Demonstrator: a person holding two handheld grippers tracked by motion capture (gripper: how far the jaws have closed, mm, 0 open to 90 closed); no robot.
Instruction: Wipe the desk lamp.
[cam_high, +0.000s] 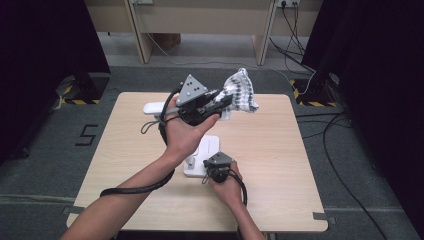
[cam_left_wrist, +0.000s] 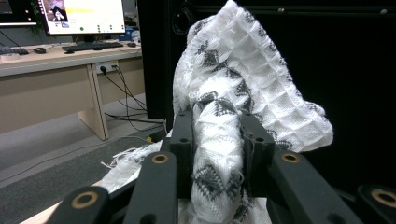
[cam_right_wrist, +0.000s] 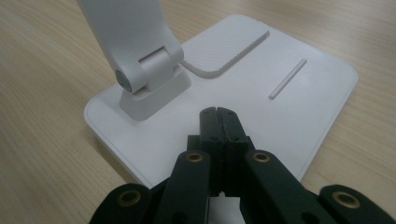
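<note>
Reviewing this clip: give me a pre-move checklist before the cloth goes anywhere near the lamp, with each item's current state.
1. Left gripper clamped on cloth: ok.
2. Cloth lifted off the table: ok, it hangs in the air.
3. Right gripper shut, empty: ok.
4. Right gripper over the lamp base: ok; contact cannot tell.
5. Lamp arm hinge upright on base: ok.
6. Cloth bunched, not spread flat: not ok for wiping.

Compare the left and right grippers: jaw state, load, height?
The left gripper is shut on a white woven cloth with dark diamond patterns; the right gripper is shut with nothing between its jaws. The left gripper is raised above the light wooden table; the right gripper sits low, over the white flat lamp base. Both have black jaws and are hand-held.
</note>
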